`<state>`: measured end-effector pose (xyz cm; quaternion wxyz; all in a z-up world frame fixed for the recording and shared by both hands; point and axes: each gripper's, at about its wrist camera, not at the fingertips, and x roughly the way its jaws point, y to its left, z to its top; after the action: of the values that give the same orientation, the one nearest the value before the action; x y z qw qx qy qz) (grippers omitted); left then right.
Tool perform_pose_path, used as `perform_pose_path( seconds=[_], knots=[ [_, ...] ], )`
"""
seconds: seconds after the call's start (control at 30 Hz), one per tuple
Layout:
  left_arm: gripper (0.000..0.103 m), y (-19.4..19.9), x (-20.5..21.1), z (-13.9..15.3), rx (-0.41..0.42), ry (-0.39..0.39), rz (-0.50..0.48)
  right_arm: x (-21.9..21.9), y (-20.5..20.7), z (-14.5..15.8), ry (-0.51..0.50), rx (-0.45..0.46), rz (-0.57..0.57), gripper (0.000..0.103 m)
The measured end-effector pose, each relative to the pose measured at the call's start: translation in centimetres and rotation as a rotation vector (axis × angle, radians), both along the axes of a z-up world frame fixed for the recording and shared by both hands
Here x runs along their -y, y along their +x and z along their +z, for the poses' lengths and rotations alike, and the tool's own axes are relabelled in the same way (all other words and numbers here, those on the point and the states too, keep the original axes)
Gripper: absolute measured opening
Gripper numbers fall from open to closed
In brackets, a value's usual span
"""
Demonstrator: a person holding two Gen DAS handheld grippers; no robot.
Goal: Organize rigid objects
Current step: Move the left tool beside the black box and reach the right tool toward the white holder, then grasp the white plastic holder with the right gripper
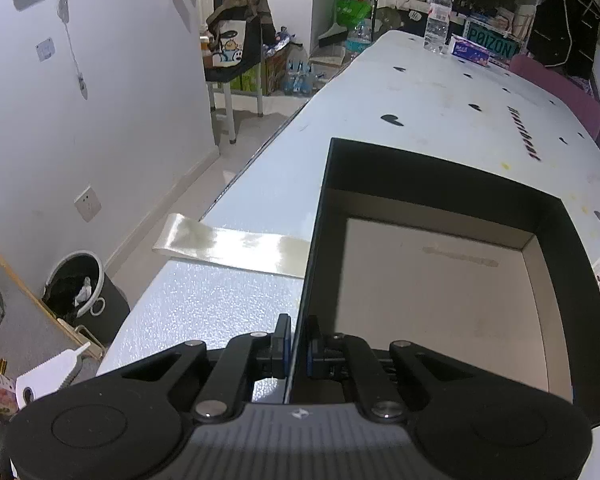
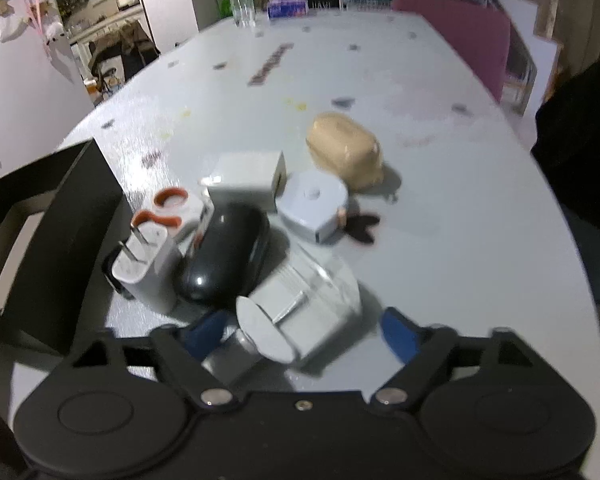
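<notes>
On the box [image 1: 440, 168] wall, left gripper [image 1: 298, 350] clamped.

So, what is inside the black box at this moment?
The black box shows only a bare pale floor with a faint strip mark. The left gripper, clamped on its near wall, hides the near corner.

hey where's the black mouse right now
In the right wrist view, the black mouse lies left of centre on the table, between the white plug adapter and the white charger.
</notes>
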<state>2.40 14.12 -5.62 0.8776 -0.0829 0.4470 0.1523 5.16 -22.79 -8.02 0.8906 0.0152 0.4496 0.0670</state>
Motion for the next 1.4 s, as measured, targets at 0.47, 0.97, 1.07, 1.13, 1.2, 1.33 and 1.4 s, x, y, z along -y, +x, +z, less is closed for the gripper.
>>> perform_pose_path(
  seconds=[0.47,0.97,1.07,1.13,1.2,1.33,1.4],
  knots=[
    [0.007,0.1,0.1,0.0,-0.001,0.008,0.0,0.1,-1.6,0.4,-0.03,0.06,-0.088,0.05],
    [0.006,0.0,0.1,0.1,0.009,0.008,-0.017,-4.4,-3.5,7.1,0.008,0.248,-0.041,0.021],
    [0.006,-0.1,-0.1,0.1,0.011,0.005,-0.024,-5.2,-3.2,7.4,-0.007,0.244,-0.038,0.023],
    [0.006,-0.1,-0.1,0.1,0.012,0.003,-0.028,-4.8,-3.1,7.3,0.013,0.237,-0.065,0.036],
    [0.006,-0.1,-0.1,0.1,0.014,0.003,-0.032,-3.9,-3.3,7.0,0.027,0.225,-0.11,0.04],
    [0.006,-0.1,-0.1,0.1,0.017,0.009,-0.039,-1.2,-3.0,5.5,0.099,0.156,-0.218,0.045],
    [0.006,0.0,-0.1,0.1,0.018,0.013,-0.043,-0.5,-2.8,4.5,0.114,0.118,-0.254,0.046]
  ],
)
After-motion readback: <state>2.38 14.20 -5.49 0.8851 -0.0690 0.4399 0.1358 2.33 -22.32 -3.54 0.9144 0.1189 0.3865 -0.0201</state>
